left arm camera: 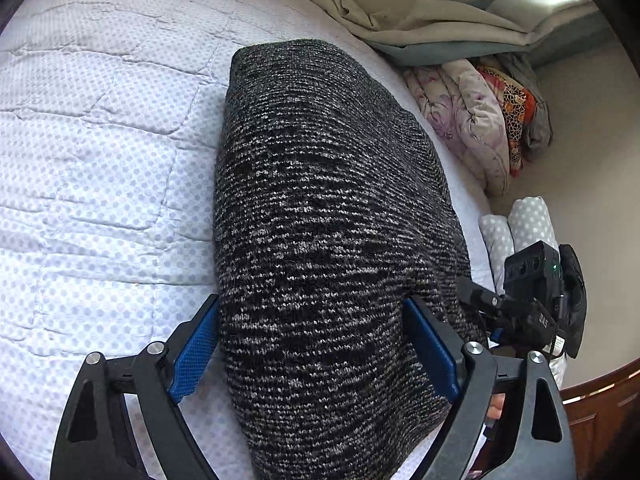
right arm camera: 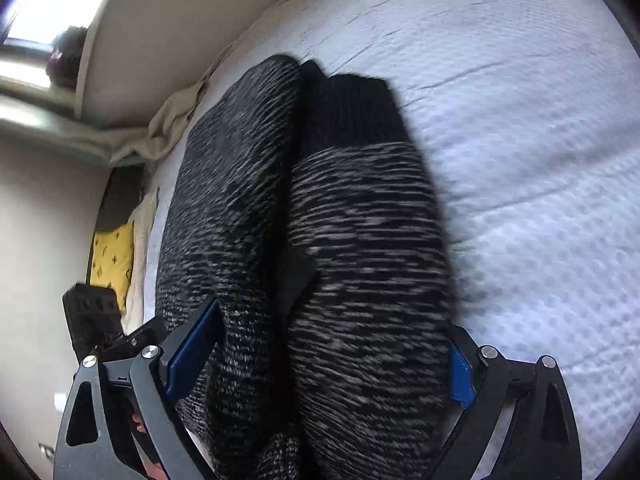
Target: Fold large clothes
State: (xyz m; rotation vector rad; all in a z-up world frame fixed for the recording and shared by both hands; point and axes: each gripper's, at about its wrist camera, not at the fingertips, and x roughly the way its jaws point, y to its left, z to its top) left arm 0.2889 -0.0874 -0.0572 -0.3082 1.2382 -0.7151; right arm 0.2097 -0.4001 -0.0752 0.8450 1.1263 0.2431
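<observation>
A white quilted bedspread with pale dots (left arm camera: 92, 168) filled the left of the left wrist view, and on it, toward the bed's right edge, lay the folded black-and-grey marled knit sweater (left arm camera: 320, 208), running from near to far. Beyond the bed's far right edge were a crumpled beige sheet (left arm camera: 408, 16), a stack of floral quilts (left arm camera: 472, 120) on the floor and two dotted pillows (left arm camera: 520, 220) nearer. The left gripper (left arm camera: 316, 344) pointed steeply down over the sweater's near end, its blue-padded fingers (left arm camera: 192, 356) spread wide on either side of the knit, not visibly pinching it. The right gripper (right arm camera: 320, 352) showed at the right edge of that view; any print on its body was too small to read. In the blurred right wrist view a yellow patterned cushion (right arm camera: 112, 256) lay at the left beside the bed, and the right gripper likewise straddled the sweater with its fingers wide apart, nothing clamped, a black ribbed band at the garment's far end.
</observation>
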